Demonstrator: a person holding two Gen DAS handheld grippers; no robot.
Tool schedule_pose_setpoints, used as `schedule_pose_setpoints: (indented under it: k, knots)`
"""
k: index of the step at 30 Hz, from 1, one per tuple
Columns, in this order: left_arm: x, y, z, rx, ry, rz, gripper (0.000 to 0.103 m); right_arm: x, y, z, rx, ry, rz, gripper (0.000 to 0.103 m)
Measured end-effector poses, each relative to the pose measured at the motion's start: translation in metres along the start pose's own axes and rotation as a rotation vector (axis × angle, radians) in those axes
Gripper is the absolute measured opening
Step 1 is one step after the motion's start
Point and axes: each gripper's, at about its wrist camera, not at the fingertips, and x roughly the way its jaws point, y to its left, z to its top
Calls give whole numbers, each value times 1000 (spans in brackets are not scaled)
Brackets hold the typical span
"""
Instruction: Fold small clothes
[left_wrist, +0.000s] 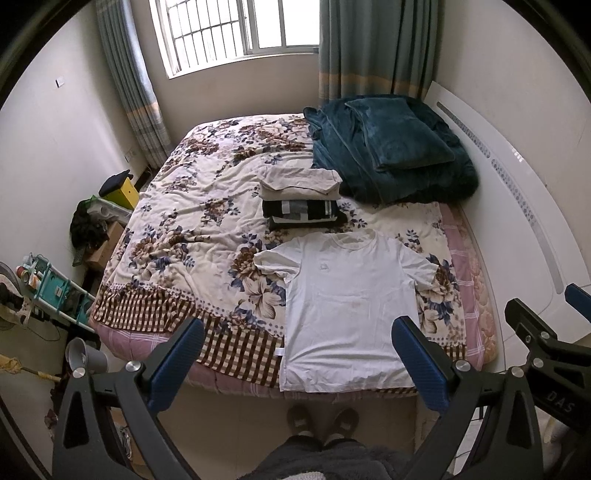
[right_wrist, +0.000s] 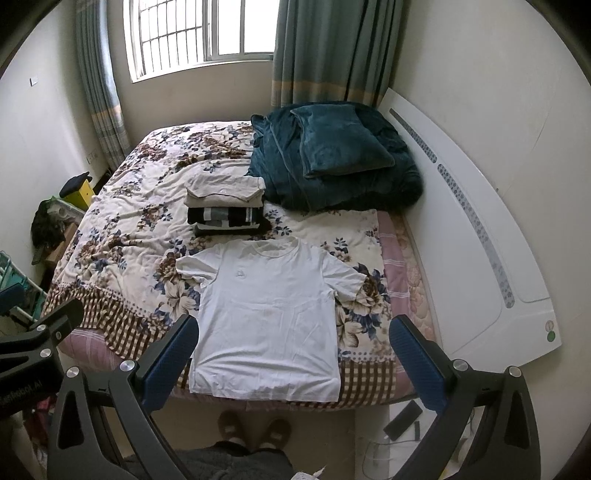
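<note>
White tee (right_wrist: 267, 321), small chest logo, unreadable

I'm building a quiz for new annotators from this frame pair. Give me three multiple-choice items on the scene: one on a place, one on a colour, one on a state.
1. Where does the folded clothes stack lie?
A. On the floor by the slippers
B. On the bed, just beyond the white T-shirt's collar
C. On top of the teal blanket

2. What colour is the blanket heaped at the head of the bed?
A. Dark teal
B. Red
C. Yellow

3. How does the T-shirt lie now?
A. Folded in half
B. Rolled into a ball
C. Spread flat, unfolded

Answers:
1 B: the folded clothes stack lies on the floral bedspread beyond the collar of the white T-shirt.
2 A: the blanket is dark teal.
3 C: both sleeves are out; the left gripper and right gripper are open, holding nothing.
</note>
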Motion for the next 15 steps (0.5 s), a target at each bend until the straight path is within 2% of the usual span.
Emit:
schedule_pose_setpoints:
  k: [12, 15]
  knots:
    - [-1, 1, 1, -2, -7, -1, 103, -1, -2, 0, -2, -3, -1, 103]
    - [-5, 6, 13, -8, -10, 2, 103, -2, 3, 5, -2, -5, 0, 103]
